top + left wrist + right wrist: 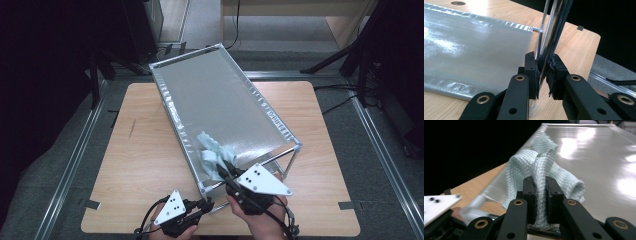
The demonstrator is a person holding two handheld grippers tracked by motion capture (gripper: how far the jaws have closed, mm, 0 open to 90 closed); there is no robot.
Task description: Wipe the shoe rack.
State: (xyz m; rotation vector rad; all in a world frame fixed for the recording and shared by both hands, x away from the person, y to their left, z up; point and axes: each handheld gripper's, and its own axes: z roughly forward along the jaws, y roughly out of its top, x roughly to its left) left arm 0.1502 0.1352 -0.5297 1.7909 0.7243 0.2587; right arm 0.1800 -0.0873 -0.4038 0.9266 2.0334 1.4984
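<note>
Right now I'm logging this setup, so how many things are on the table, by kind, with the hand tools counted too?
Silver rack with metal legs: 1
Pale blue cloth: 1
Grippers, left gripper shut on a rack leg, right gripper shut on the cloth: 2
Total: 4

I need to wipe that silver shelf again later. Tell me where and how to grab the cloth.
Grip the cloth on its raised middle fold, coming in from the shelf's near end, low and almost level. The fold stands up in a ridge thin enough for two jaws, while the rest spreads flat on the silver sheet. The right gripper is shut on that ridge this way.
</note>
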